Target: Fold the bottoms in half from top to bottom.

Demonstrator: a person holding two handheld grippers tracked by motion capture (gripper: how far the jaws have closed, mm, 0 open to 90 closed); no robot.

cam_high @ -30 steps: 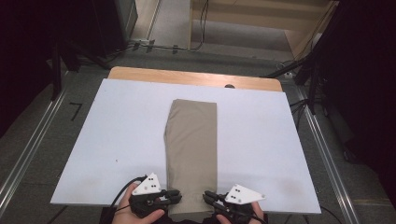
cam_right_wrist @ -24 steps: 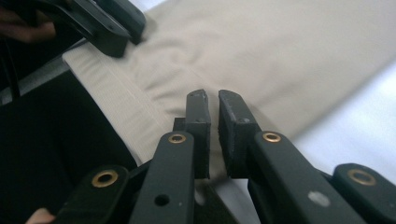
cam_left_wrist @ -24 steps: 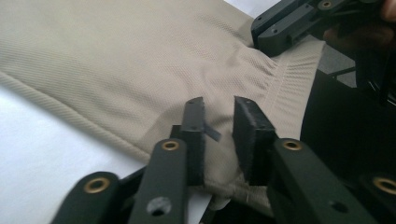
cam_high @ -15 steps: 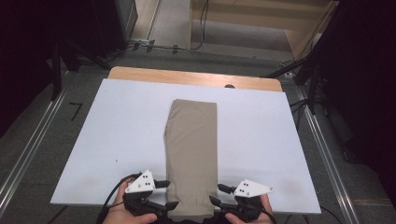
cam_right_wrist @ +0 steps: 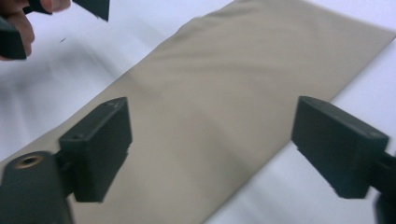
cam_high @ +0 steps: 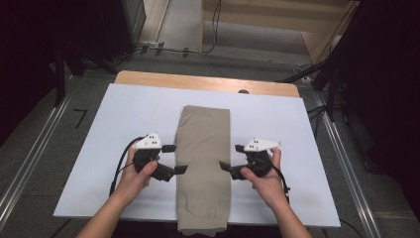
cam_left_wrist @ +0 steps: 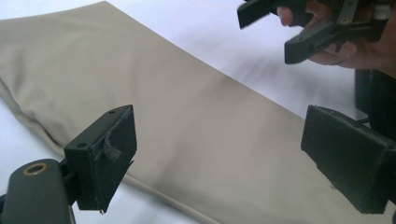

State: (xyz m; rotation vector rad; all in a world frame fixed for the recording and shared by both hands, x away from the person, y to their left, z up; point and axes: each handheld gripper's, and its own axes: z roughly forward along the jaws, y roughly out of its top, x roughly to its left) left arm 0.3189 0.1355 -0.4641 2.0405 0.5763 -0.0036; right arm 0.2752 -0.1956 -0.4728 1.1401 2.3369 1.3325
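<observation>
Left tongs in high view: in my left hand, jaws spread, nothing in them, just off the left edge of the folded cloth. Right tongs in my right hand, jaws also spread and empty, tips at the cloth's right edge. Both point inward at each other across the cloth. Cloth is tan, a long narrow fold lying flat down the middle of the white tabletop, near end hanging over the front edge.

Left gripper view: my left tongs wide apart, pads clear of anything, cloth lying flat beyond and between them. Right tongs show top right, spread, held in my hand. White tabletop behind.

Right gripper view: right tongs released, gap wide, cloth running diagonally under them. Left hand with its tongs at top left corner, partly cut off. Tabletop on both sides of the cloth.
</observation>
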